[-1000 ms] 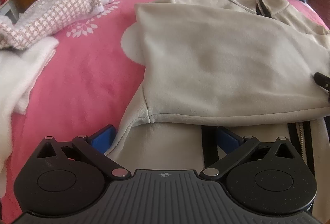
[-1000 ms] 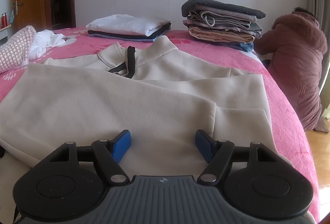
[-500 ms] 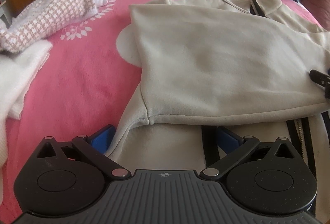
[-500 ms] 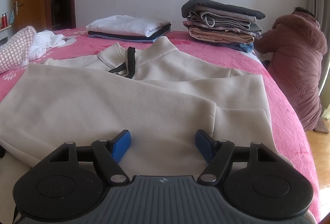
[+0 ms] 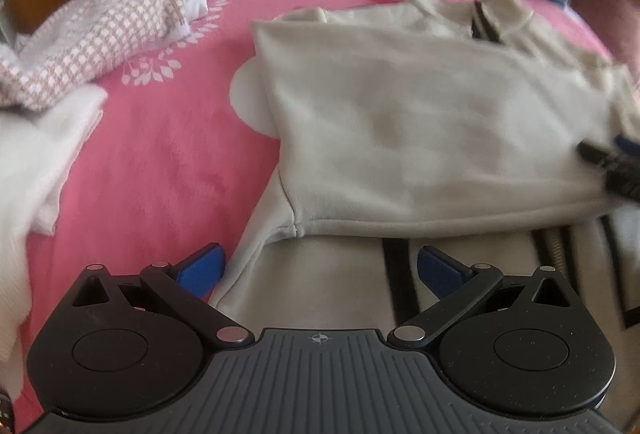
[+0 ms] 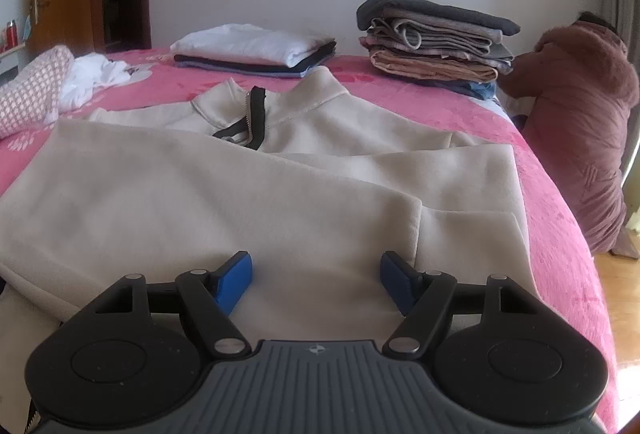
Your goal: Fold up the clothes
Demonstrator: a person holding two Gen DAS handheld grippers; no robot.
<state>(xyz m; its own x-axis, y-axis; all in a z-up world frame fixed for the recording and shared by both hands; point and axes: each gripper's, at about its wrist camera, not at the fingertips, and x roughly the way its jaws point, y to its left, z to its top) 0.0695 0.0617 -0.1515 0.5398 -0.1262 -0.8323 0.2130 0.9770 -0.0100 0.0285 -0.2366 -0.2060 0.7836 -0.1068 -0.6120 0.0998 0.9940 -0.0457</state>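
Both pairs of jaws stand wide apart with nothing gripped. The left gripper (image 5: 318,268) hangs over the near left edge of the cream jacket (image 5: 420,138), its left pad past the hem above the pink bedspread (image 5: 160,162), its right pad over the cloth. The right gripper (image 6: 316,280) is over the folded-over part of the jacket's near right side, cloth between its pads but not pinched. Two folded piles (image 6: 256,50) (image 6: 436,42) sit at the far side.
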